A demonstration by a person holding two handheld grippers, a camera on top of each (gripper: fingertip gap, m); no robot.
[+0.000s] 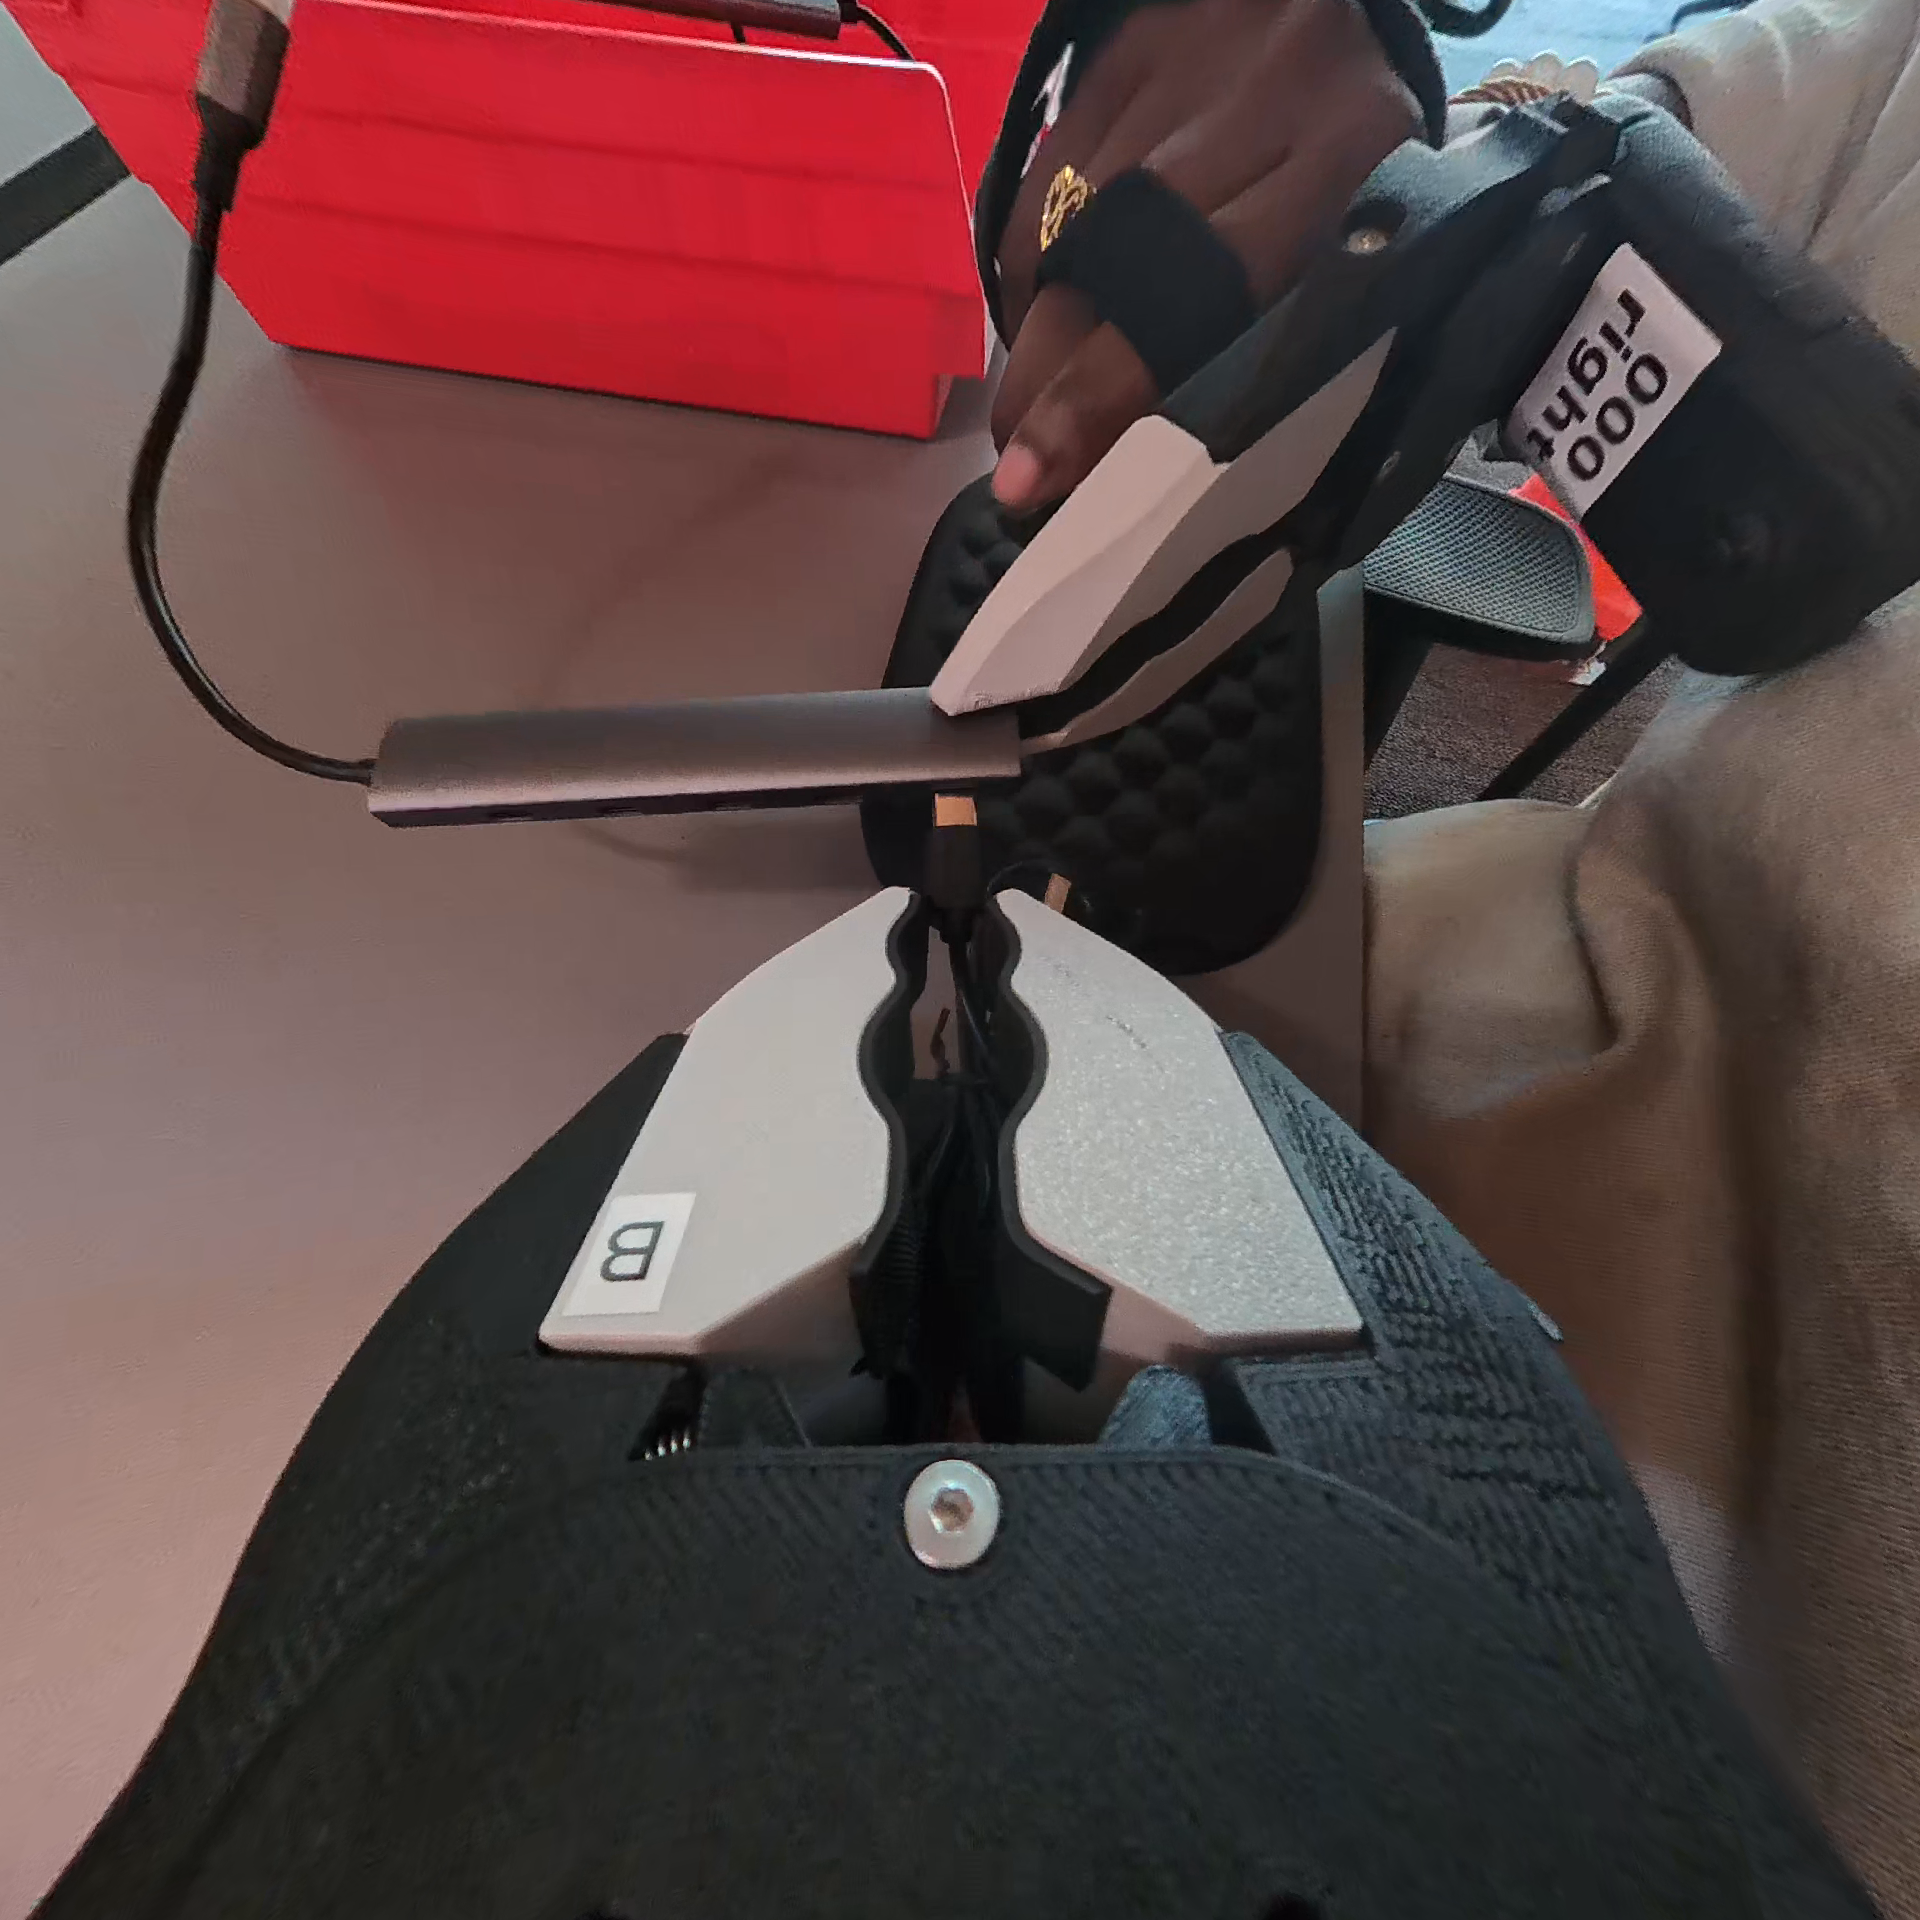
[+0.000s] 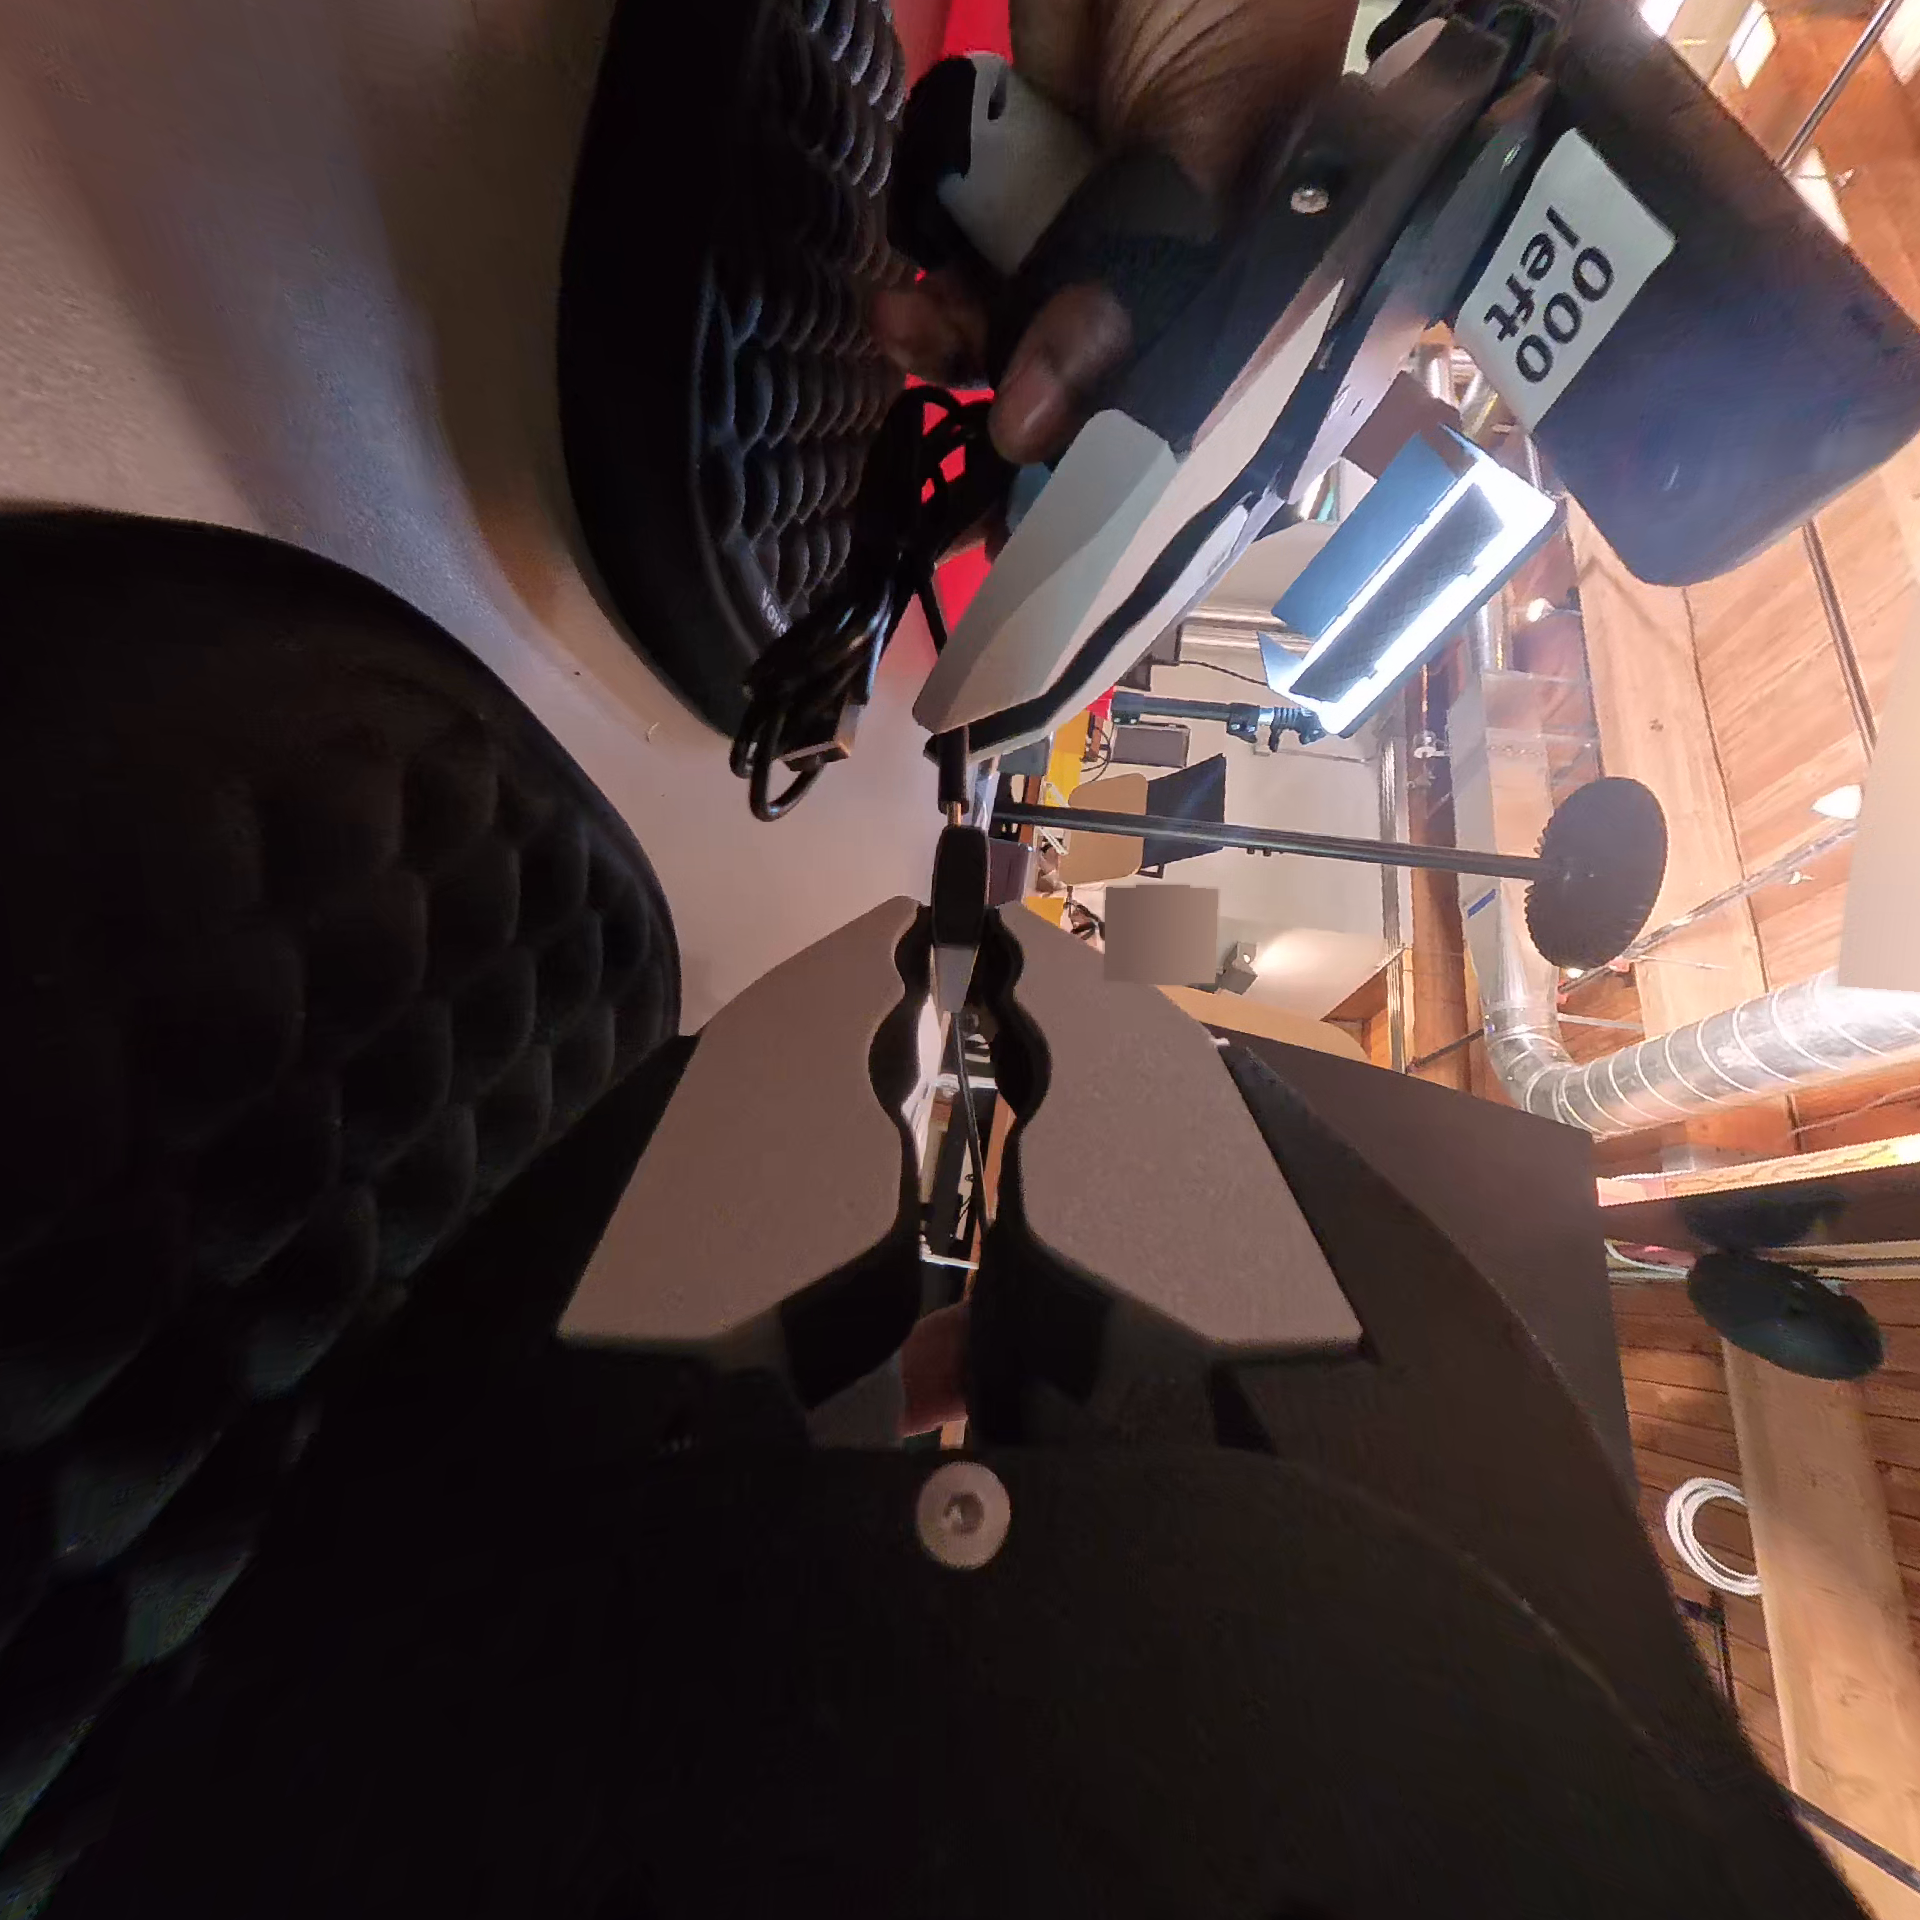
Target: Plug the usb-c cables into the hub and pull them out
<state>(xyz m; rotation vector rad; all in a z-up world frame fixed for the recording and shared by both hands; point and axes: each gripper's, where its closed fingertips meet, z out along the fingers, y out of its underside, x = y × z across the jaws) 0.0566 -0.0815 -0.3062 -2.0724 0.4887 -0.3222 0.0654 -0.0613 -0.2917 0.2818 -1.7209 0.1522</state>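
Grey aluminium hub (image 1: 696,750), pinched at one end; black usb-c cable plug (image 1: 951,847) presented to its side face.

We held the hub clear of the worktop (image 1: 468,987) in the right gripper (image 1: 987,707), closed flat across its end, its own lead (image 1: 177,499) trailing towards the red bin (image 1: 582,218). Our left gripper (image 1: 951,914) was shut on the plug's black shell, metal tip just short of the hub's edge. We judged the step needed the tip squared to a port, hub kept level, push straight. Left gripper pointed forward at the hub; right came down aslant from above, hand (image 1: 1174,177) behind it. Spare cables (image 2: 821,665) lay beside a black quilted pad (image 2: 727,343).
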